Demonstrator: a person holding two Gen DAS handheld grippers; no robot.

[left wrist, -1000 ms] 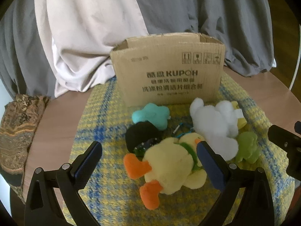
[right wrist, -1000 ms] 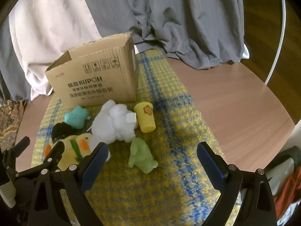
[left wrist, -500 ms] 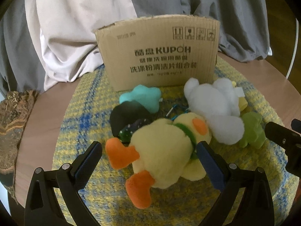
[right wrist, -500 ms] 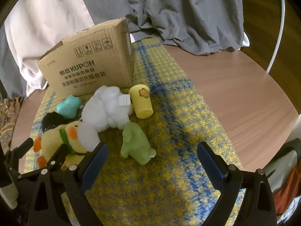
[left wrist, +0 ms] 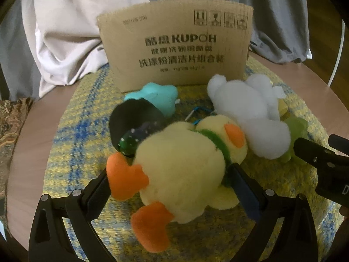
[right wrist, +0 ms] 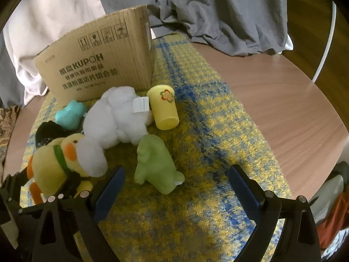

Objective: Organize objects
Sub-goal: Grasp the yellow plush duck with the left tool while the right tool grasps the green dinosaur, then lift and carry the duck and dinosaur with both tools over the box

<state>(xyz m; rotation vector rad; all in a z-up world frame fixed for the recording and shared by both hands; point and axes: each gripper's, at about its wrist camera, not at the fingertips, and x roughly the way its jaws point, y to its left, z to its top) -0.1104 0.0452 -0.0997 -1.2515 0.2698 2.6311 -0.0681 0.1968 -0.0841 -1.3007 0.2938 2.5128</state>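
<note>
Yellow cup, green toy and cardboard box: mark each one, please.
yellow cup (right wrist: 164,109), right wrist view, on its side wall.
green toy (right wrist: 156,163), right wrist view, on its body.
cardboard box (left wrist: 174,50), left wrist view, on its printed front.

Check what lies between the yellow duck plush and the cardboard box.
A black plush and a teal plush lie between the yellow duck plush and cardboard box; left wrist view.

A home, by the look of it: a round wooden table with a yellow-and-blue woven mat, soft toys scattered near a cardboard box (printed KUPOH), grey and pale cloth draped at the far side, a patterned cushion at left.
</note>
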